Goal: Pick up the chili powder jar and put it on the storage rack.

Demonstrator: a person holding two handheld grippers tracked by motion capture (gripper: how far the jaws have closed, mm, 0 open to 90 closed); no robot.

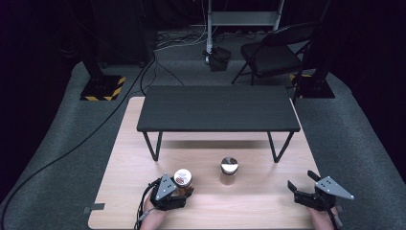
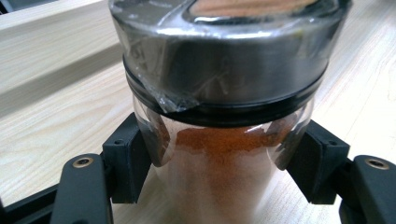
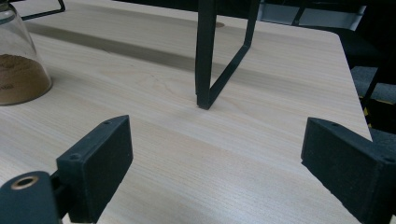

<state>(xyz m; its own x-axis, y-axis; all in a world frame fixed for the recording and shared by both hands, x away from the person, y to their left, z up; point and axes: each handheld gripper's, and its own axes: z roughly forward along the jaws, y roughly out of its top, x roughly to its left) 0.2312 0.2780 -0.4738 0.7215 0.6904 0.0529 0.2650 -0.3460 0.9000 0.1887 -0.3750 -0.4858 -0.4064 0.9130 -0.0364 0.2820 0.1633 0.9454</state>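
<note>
Two spice jars stand on the tabletop (image 1: 119, 158) in front of the small black bench (image 1: 218, 109). At the near left, the left gripper (image 1: 184, 190) has its jaws clamped on the glass body of the red-spice jar (image 2: 224, 154), below the lid, a low hold that should keep it upright for lifting. The brown-spice jar (image 1: 229, 171) stands free, right of the held one. The right gripper (image 1: 299, 188) waits with jaws wide and empty, well right of both, likely kept clear for the second jar.
</note>
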